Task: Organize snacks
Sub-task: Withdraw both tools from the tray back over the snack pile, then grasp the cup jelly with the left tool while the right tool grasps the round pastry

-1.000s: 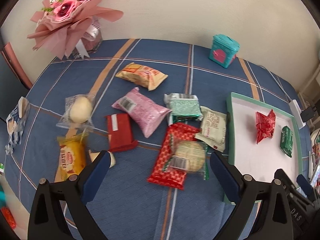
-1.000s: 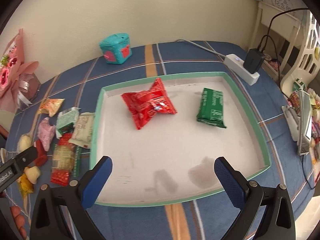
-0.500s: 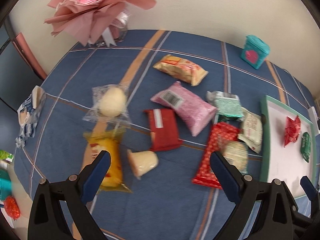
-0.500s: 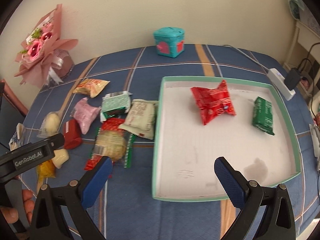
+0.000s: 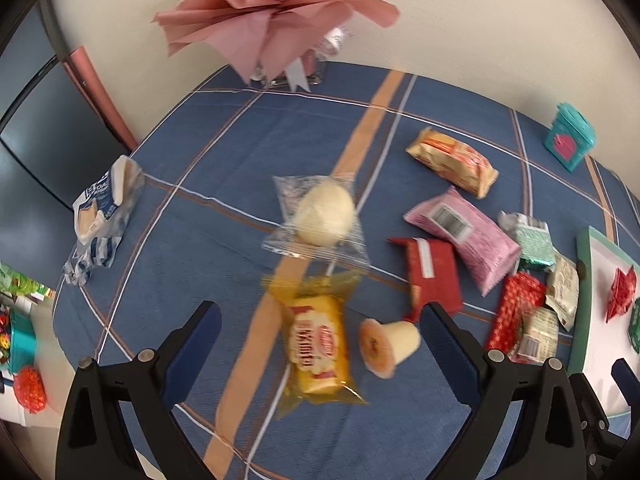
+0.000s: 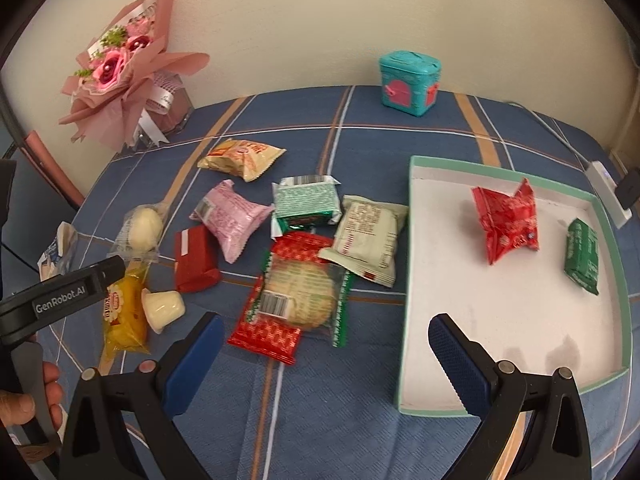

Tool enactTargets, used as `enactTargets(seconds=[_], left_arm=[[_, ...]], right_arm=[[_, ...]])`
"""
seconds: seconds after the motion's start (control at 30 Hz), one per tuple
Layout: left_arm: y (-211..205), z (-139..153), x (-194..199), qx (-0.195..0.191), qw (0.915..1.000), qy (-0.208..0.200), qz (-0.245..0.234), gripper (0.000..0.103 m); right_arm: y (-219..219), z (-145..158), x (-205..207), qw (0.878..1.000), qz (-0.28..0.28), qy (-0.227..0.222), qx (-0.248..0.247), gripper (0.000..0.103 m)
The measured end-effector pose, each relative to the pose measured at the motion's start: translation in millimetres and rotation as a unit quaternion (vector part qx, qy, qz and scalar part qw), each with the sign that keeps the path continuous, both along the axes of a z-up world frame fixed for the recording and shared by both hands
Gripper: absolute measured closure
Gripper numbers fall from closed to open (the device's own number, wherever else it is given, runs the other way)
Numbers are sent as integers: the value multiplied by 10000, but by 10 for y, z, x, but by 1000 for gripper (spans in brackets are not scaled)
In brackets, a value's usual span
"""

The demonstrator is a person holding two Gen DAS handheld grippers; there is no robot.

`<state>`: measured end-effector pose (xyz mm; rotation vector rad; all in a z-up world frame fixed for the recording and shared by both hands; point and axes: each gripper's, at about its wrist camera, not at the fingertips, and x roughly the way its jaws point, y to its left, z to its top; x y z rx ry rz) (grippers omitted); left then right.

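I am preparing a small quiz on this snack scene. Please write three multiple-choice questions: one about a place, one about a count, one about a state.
1. Where does the small jelly cup lie?
A. inside the tray
B. on the blue cloth beside the yellow packet
C. on the teal box

2. How many snacks lie in the tray?
A. two
B. four
C. none

3. How are the left tongs?
A. shut on the yellow packet
B. shut on the jelly cup
C. open, holding nothing

Answers:
1 B, the cup lies tipped on its side on the cloth next to the yellow packet.
2 A, only a red packet and a green packet are inside.
3 C, the jaws stand wide apart with nothing between them.
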<state>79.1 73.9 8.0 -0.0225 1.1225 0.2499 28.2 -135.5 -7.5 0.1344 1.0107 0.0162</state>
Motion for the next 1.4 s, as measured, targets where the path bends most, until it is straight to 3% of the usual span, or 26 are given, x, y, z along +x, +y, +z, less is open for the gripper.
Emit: enactTargets(seconds=[0.23, 0.53, 0.73, 0.9, 1.03, 1.1, 1.23, 1.4], left_arm=[[200, -17, 10, -225, 9997, -20, 111, 4], [314, -124, 63, -853, 9962, 80, 173, 4], [88, -202, 109, -919, 9954, 228, -112, 4], [-110, -307, 144, -1046, 9928, 453, -377, 20], [-238, -366, 157, -1049, 9913, 564, -568, 22], [-287, -398, 165, -1058, 9905, 613, -629, 31], [-338, -524, 191, -1027, 9894, 806, -628, 34], [-368, -678, 221, -896, 9896, 980, -546, 48]], right_arm=[[106, 31, 138, 9999, 161, -41, 5, 0], [104, -19, 356, 9999, 67, 76, 61, 0], [101, -155, 490, 9995, 45, 314, 36, 11], [128, -322, 552, 9985, 79, 545, -4, 19], [134, -458, 566, 9973, 70, 729, -36, 22], [121, -499, 563, 9970, 65, 772, 48, 25], [122, -504, 546, 9970, 69, 762, 117, 28], [137, -510, 549, 9968, 133, 761, 180, 35]])
